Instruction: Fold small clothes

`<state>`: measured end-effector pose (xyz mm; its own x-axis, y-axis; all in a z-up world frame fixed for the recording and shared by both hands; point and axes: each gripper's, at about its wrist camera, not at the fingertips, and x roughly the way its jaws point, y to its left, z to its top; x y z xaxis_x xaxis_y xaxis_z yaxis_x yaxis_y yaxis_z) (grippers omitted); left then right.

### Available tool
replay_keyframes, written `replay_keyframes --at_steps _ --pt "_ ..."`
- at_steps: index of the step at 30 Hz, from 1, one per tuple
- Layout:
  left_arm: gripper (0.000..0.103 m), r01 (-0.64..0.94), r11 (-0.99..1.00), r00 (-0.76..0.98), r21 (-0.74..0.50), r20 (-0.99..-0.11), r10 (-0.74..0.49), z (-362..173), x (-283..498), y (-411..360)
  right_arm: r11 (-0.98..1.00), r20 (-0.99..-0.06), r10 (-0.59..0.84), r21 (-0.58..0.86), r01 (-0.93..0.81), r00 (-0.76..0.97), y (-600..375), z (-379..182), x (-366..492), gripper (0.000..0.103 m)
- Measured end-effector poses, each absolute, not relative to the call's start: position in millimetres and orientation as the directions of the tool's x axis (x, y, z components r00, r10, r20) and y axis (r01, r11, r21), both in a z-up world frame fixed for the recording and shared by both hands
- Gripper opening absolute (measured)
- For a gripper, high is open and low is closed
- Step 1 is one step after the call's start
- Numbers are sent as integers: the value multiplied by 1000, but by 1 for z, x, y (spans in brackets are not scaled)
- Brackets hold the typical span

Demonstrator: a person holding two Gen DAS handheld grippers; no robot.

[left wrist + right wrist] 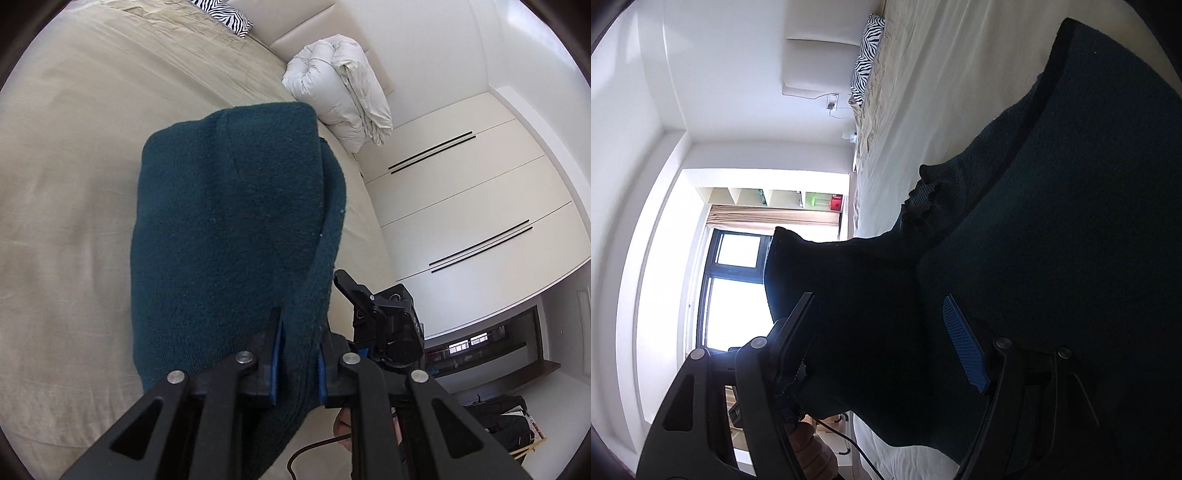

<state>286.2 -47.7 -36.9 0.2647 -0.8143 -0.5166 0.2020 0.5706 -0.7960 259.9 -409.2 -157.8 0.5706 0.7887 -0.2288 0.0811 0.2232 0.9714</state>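
Sweater (236,221) edge pinched in my left claw (297,354); right claw (882,343) wide, cloth between, above bed (74,184).

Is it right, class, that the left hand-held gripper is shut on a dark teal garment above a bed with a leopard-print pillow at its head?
Not quite. The pillow is zebra-striped, as the left wrist view shows. The left hand-held gripper is indeed shut on the dark teal garment above the bed.
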Motion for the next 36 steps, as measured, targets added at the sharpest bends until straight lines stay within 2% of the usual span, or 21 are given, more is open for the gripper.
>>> replay_keyframes --at_steps 2,4,7,9,10,11,12,14,15,18,25,28,31,36 --pt "16 205 566 235 -799 -521 -820 -45 289 -79 174 -192 778 981 89 599 -429 -164 256 71" --pt "16 214 577 217 -788 -538 -815 -55 290 -108 127 -158 761 987 95 629 -449 -171 253 75" --pt "16 198 577 181 -792 -549 -816 -76 289 -142 89 -143 747 989 115 650 -469 -184 252 76" --pt "16 180 539 141 -823 -521 -842 -89 289 -153 53 -116 757 992 117 643 -473 -191 254 76" --pt "17 173 531 122 -830 -516 -848 -93 287 -154 54 -117 760 992 118 639 -475 -192 255 76" --pt "25 187 525 117 -830 -512 -851 -90 283 -154 62 -120 765 992 114 633 -475 -192 256 76" --pt "39 219 516 119 -828 -502 -857 -82 279 -151 77 -131 770 991 113 624 -475 -192 258 76" --pt "51 287 509 149 -812 -487 -861 -64 265 -135 112 -162 782 986 120 602 -477 -191 265 76" --pt "53 311 510 172 -802 -480 -860 -54 258 -127 126 -177 783 984 126 596 -477 -190 267 76" --pt "56 324 531 245 -783 -473 -846 -40 248 -93 177 -237 782 971 158 577 -475 -187 267 75" --pt "56 257 600 280 -758 -535 -797 -66 239 -38 443 -492 736 869 219 465 -453 -160 272 74" --pt "56 255 590 252 -766 -537 -805 -83 230 -34 488 -534 738 844 221 412 -447 -151 273 75" --pt "56 289 582 213 -760 -542 -813 -92 222 -49 499 -533 760 845 191 373 -441 -139 277 76" --pt "56 378 614 158 -693 -605 -780 -102 202 -81 551 -567 770 822 143 291 -435 -135 271 76"
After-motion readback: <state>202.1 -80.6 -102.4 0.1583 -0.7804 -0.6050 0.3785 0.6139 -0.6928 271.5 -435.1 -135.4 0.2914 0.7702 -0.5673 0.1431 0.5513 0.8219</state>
